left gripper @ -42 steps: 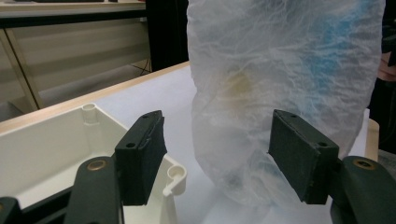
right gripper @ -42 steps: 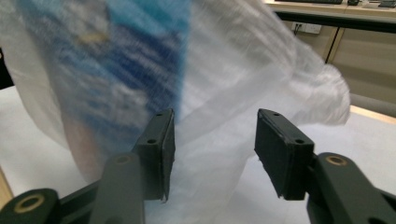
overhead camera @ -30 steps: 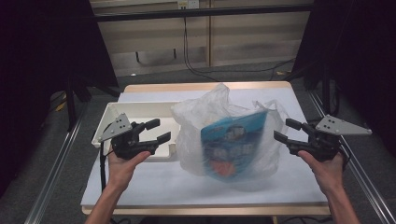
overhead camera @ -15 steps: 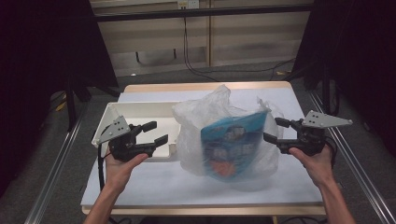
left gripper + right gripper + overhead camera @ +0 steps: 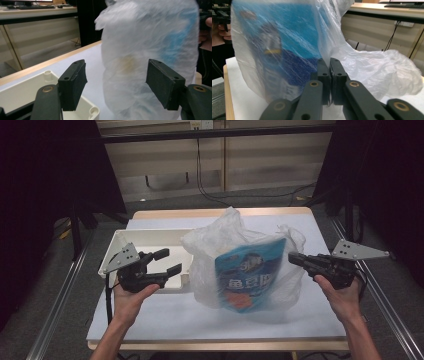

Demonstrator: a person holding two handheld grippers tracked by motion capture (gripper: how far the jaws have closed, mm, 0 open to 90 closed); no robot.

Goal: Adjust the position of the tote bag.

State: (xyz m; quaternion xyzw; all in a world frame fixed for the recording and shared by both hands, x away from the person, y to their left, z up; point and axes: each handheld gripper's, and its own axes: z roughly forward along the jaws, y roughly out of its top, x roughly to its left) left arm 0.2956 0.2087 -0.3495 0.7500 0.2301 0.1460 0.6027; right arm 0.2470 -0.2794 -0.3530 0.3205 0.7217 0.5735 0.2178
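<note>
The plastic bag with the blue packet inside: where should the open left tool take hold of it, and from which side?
Probably the loose crumpled film at the plastic bag top, approached from the tray side. There it bunches thin enough to pinch; lower down the blue packet stiffens it. The left tool stands open, apart from it.

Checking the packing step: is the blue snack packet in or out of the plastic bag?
In. The blue snack packet shows through the translucent plastic bag, whose film covers its face.

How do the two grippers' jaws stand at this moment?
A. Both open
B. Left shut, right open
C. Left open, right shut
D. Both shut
C: the left gripper has its pads wide apart facing the plastic bag, while the right gripper has its pads pressed together.
</note>
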